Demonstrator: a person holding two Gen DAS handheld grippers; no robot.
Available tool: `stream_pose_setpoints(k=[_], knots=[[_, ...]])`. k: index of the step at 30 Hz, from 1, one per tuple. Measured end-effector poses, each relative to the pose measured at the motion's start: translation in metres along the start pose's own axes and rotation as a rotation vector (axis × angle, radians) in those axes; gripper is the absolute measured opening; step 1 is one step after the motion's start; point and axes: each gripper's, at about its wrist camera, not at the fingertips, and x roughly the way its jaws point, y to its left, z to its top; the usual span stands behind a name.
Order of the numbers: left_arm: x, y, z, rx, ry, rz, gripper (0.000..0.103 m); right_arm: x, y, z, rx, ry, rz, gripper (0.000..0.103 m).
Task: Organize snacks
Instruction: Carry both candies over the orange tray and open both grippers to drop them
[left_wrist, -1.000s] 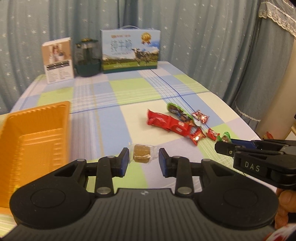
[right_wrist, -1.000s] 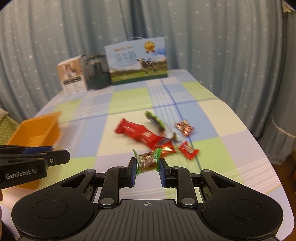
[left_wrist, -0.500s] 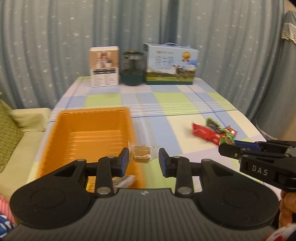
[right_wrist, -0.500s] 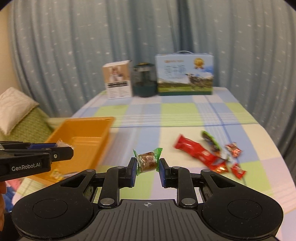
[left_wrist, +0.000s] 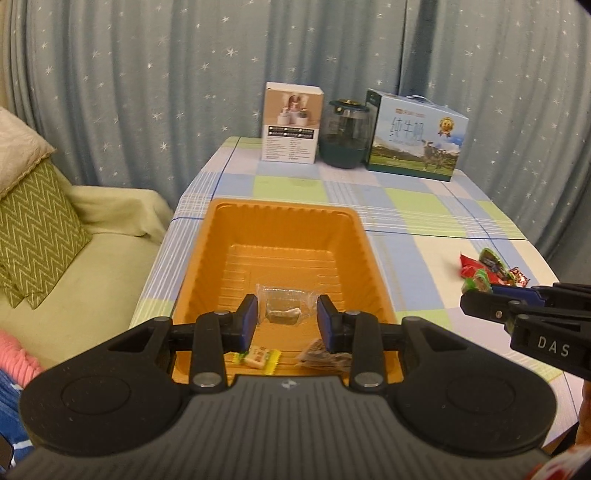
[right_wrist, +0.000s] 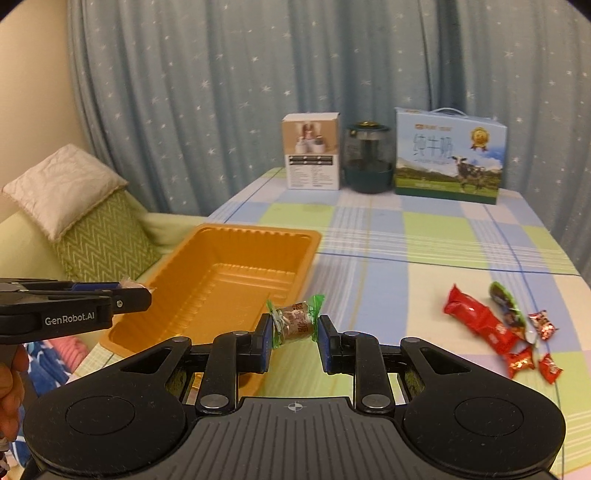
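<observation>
The left gripper (left_wrist: 283, 319) holds a clear-wrapped brown snack (left_wrist: 282, 308) between its narrowly spaced pads, pinched by the wrapper's two side edges so that the piece hangs crosswise in the gap. Directly beyond and below its fingertips lies the orange tray (left_wrist: 218, 236), which suggests this piece is carried here to be let go into it. Just under the left gripper's fingers, at the tray's near end, two snacks already lie: a yellow-wrapped candy (left_wrist: 258, 357) below its left finger and a dark crinkled packet (left_wrist: 323, 356) below its right finger. The right gripper (right_wrist: 293, 334) is likewise nearly closed on a green-wrapped candy (right_wrist: 293, 322), gripped by the twisted ends so the brown middle sits clear between the pads. From this gripper the tray sits ahead and to the left, its near corner partly behind the left finger, so this candy is not yet over the tray and probably waits its turn. To the right of the right gripper, well apart on the checked tablecloth (right_wrist: 443, 236), the remaining snacks lie in a loose cluster: a long red packet (right_wrist: 480, 321), a green and dark packet (right_wrist: 506, 302), and several small red candies (right_wrist: 521, 360). Holding one piece in each gripper looks like a way of clearing that cluster two at a time.
</observation>
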Motion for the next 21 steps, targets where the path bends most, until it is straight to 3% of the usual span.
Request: stream_pose_setpoints(k=[15,18,21], knots=[[0.036,0.020,-0.006,-0.018,0.051,-0.014,0.033,0.041,0.019,0.006,-0.022,0.038,0.026,0.026],[0.040,0.023,-0.009,-0.010,0.054,-0.014,0.044,0.045,0.021,0.006,-0.024,0.042,0.031,0.026],[0.040,0.027,-0.012,-0.011,0.059,-0.003,0.045,0.048,0.023,0.007,-0.025,0.046,0.035,0.026]])
